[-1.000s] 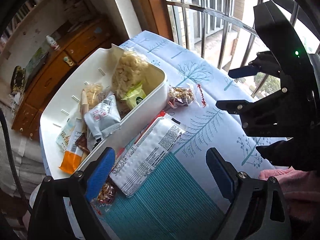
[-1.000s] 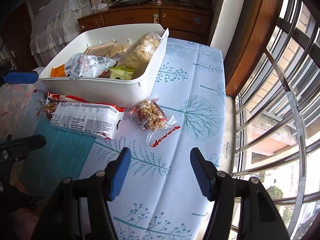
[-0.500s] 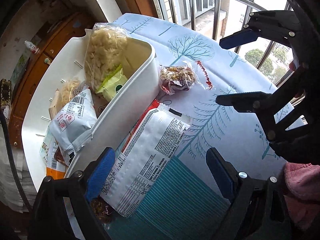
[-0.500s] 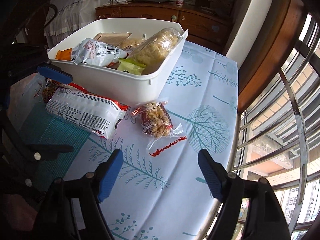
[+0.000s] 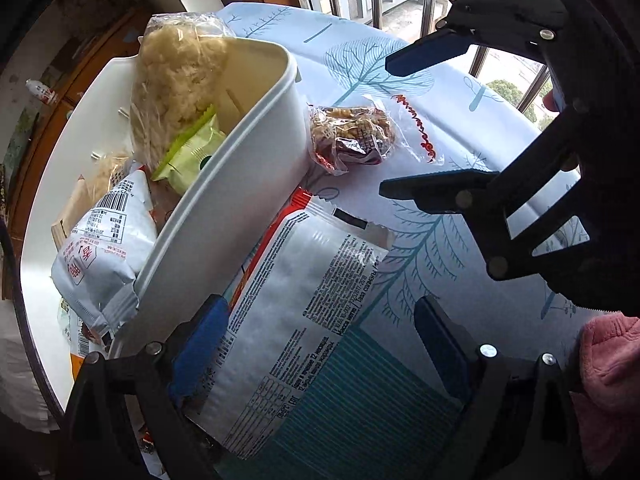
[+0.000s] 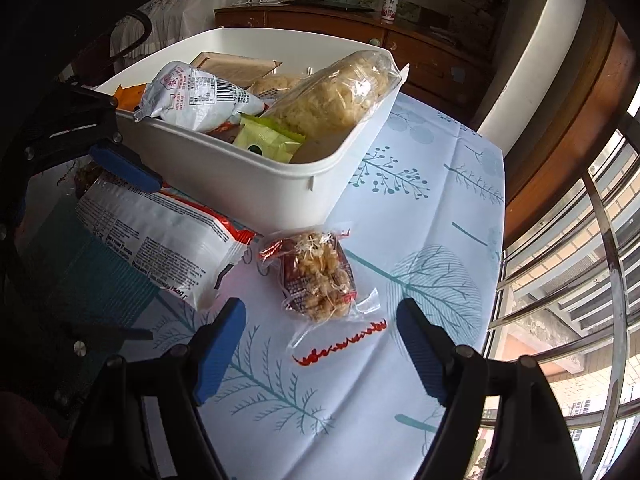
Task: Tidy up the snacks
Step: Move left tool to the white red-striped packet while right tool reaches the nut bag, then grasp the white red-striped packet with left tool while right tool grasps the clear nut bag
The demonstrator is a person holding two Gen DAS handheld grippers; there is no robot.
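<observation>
We hold both grippers wide open and empty: the left gripper [image 5: 320, 344] straddles the wrapper [image 5: 304, 320] lying against the bin [image 5: 224, 208], and the right gripper [image 6: 320, 344], its jaws just widened, hangs over the nut bag [image 6: 316, 280] on the cloth [image 6: 420, 208]. We should lower each until the pads flank the pack's middle, then close gently so nothing crushes.

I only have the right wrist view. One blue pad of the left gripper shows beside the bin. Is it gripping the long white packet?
Observer: No. In the left wrist view the left gripper is open. The long white packet lies between its jaws, and the right pad stands clear of it.
Operator: Is any of the person visible there?
Observer: Only a pink sleeve, at that view's lower right edge.
</observation>
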